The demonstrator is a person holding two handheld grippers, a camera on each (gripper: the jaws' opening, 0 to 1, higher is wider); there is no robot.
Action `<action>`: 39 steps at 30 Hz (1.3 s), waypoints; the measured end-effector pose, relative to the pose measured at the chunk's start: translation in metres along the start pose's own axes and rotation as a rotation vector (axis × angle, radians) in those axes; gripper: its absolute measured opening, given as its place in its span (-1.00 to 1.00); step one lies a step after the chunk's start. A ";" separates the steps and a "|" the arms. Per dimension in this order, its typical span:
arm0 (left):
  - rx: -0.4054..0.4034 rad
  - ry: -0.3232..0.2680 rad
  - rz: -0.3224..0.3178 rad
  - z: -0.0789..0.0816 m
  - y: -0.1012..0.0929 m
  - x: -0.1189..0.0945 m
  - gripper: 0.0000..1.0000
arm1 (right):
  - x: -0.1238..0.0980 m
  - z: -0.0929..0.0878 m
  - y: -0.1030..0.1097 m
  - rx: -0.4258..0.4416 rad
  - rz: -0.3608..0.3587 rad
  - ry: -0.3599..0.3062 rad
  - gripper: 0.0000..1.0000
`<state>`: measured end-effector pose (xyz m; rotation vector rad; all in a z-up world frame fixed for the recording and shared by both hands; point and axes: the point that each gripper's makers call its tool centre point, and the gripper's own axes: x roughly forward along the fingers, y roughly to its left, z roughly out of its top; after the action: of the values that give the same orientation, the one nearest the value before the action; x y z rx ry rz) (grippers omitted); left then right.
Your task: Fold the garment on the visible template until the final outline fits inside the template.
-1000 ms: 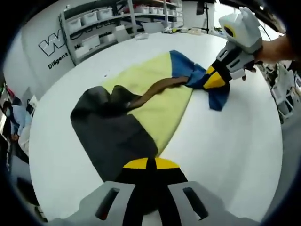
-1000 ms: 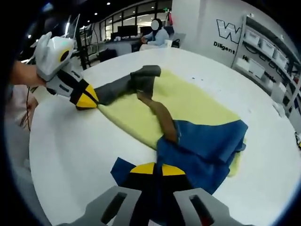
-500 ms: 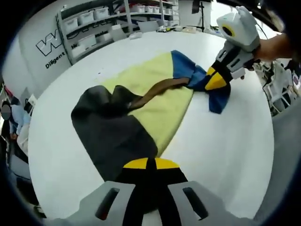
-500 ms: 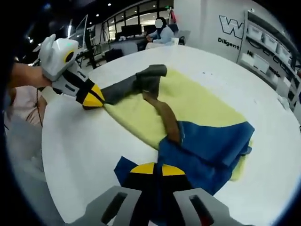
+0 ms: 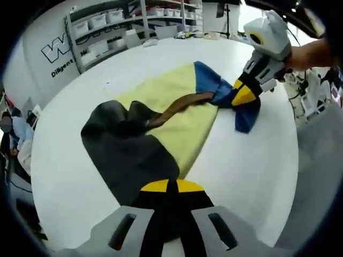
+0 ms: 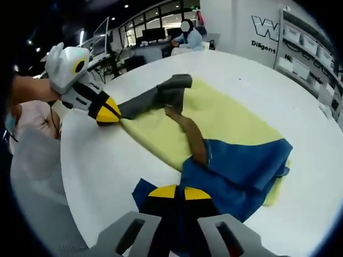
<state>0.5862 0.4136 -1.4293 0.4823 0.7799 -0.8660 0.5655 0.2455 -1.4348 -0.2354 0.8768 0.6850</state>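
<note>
On the white surface (image 5: 252, 176) lies a yellow template (image 5: 177, 115), and across it stretches the garment (image 6: 236, 176), dark grey at one end, blue at the other, with a brown strip (image 5: 179, 103) between. The left hand-held gripper (image 5: 167, 188) is closed on the dark grey end (image 5: 126, 152), seen also in the right gripper view (image 6: 110, 113). The right hand-held gripper (image 6: 179, 194) pinches the blue end, its yellow tips also appearing in the left gripper view (image 5: 244, 95).

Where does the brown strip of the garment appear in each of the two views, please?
Left gripper view: brown strip runs across the upper middle, from the dark grey part toward the blue part.
Right gripper view: brown strip runs down the centre.
Shared landmark: yellow template beneath it.
</note>
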 end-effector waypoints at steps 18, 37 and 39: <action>-0.055 0.010 -0.040 -0.028 -0.044 -0.025 -0.99 | -0.023 -0.029 0.035 -0.002 0.051 0.012 -1.00; -0.002 -0.156 -0.030 0.002 -0.037 -0.040 -0.35 | -0.036 -0.017 0.035 -0.045 0.036 -0.094 -0.79; 0.022 -0.164 -0.031 0.007 -0.032 -0.040 -0.35 | -0.038 -0.014 0.031 -0.061 0.024 -0.109 -0.74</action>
<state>0.5468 0.4103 -1.3967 0.4139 0.6294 -0.9312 0.5198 0.2460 -1.4116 -0.2402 0.7569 0.7410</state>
